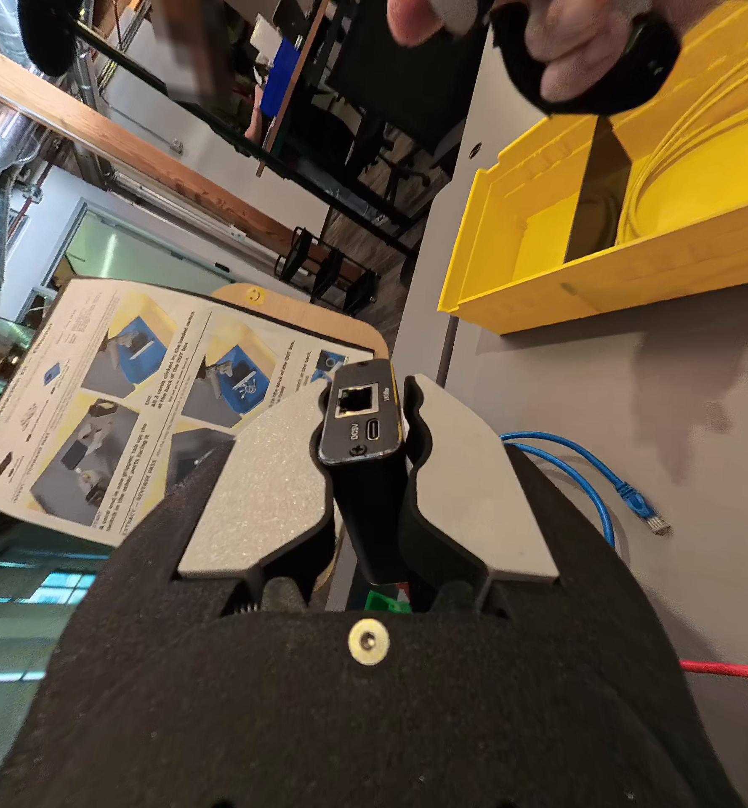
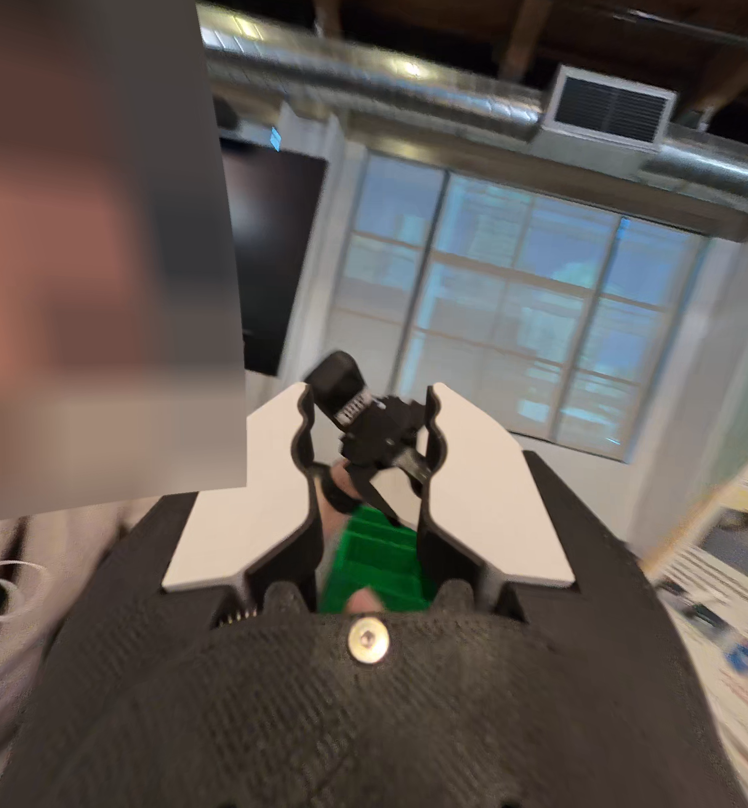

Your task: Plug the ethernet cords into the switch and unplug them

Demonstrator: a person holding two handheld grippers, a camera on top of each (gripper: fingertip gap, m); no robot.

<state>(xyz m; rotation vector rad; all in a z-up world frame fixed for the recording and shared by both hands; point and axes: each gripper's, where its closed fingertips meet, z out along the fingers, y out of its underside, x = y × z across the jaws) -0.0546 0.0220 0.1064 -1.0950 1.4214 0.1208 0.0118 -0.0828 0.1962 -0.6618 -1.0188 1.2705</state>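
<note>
Switch [image 1: 360, 430] clamped in left gripper [image 1: 365, 419] jaws (port end outward), right gripper [image 2: 367, 422] jaws apart, blue cord [image 1: 599, 485] on table [image 1: 625, 393]

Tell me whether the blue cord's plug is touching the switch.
Apart. The left wrist view shows the blue cord's plug lying on the table, while the switch sits clamped in the left hand-held gripper, bare table between them.
</note>
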